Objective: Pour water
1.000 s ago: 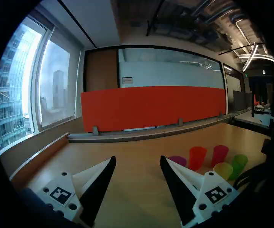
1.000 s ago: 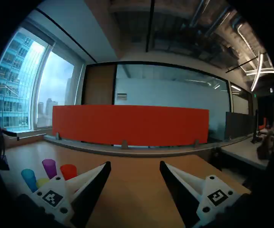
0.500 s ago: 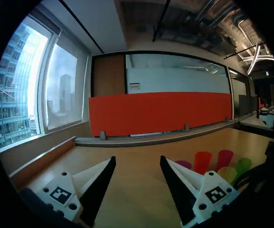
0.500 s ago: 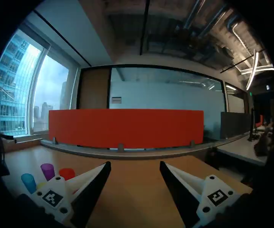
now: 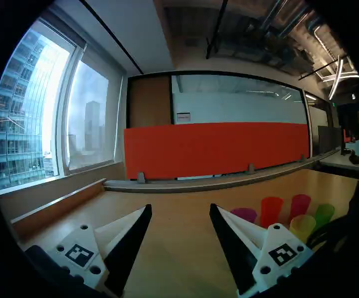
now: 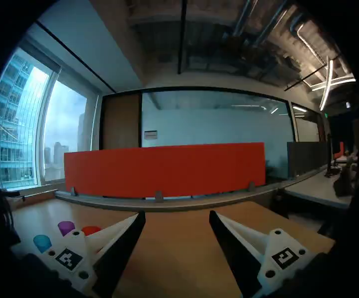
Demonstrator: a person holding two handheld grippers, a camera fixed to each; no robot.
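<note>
Several coloured plastic cups stand on the wooden table. In the left gripper view they sit at the right: a purple cup (image 5: 244, 214), an orange cup (image 5: 271, 210), a pink cup (image 5: 299, 206), a green cup (image 5: 324, 214) and a yellow cup (image 5: 303, 227). My left gripper (image 5: 179, 223) is open above the table, with the cups behind and right of its right finger. In the right gripper view a blue cup (image 6: 42, 243), a purple cup (image 6: 66, 228) and an orange cup (image 6: 90, 230) peek past the left finger. My right gripper (image 6: 177, 223) is open and holds nothing.
A long orange partition (image 5: 214, 149) runs along the far edge of the table (image 5: 179, 248). Tall windows (image 5: 40, 124) line the left side. Another desk (image 6: 318, 188) stands at the right in the right gripper view.
Both views have tilted upward a little, so the cups sit lower in the right gripper view. Both grippers stay open.
</note>
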